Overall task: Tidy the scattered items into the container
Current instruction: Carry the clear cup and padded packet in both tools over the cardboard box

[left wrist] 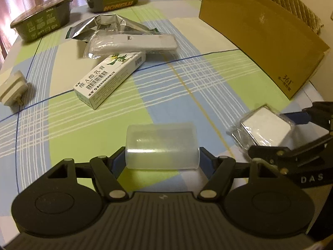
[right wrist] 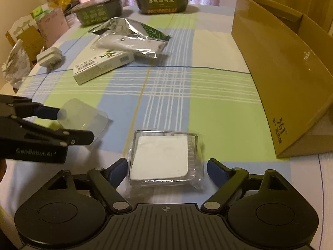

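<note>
From your left wrist, the left gripper has its blue pads pressed to both ends of the translucent plastic cup, which lies on its side low over the checked tablecloth; the grasp looks made, so I judge the carry to the cardboard box comes next; from your right wrist, the right gripper stands spread around the wrapped white block, pads beside it but apart; you need to close before lifting, then clear the box wall; the ointment carton and other items wait further off
</note>
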Demonstrator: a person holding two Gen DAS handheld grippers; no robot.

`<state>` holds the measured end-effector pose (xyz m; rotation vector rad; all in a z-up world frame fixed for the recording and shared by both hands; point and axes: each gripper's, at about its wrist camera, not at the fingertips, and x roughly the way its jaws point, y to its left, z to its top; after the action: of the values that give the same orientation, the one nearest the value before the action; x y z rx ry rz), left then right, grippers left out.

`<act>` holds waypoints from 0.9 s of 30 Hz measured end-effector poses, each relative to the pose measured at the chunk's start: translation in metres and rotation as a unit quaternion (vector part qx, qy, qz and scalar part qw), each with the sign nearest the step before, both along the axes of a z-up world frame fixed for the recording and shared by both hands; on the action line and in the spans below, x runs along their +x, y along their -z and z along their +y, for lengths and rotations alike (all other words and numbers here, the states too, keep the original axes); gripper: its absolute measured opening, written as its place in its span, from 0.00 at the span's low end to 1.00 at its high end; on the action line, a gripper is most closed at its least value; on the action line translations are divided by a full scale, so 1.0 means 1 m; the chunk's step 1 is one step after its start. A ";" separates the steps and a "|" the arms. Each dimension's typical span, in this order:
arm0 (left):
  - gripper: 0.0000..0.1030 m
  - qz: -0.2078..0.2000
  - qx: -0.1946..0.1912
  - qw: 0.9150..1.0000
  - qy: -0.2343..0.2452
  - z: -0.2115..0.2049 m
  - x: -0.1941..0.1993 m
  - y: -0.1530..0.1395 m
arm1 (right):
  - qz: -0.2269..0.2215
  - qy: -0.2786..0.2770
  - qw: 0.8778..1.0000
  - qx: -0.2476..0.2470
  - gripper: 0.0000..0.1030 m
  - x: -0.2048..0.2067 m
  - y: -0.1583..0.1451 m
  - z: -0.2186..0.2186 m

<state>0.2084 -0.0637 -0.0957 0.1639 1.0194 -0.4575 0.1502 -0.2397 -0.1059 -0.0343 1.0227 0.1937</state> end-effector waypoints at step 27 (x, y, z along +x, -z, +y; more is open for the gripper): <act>0.66 -0.021 0.019 1.000 -0.001 0.002 0.001 -0.006 | -0.024 0.011 1.000 0.009 0.68 -0.003 -0.021 -0.008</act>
<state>0.2092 -0.0617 -0.0897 0.2058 0.9877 -0.4307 0.1477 -0.2476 -0.0854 -0.0107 0.9737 0.1804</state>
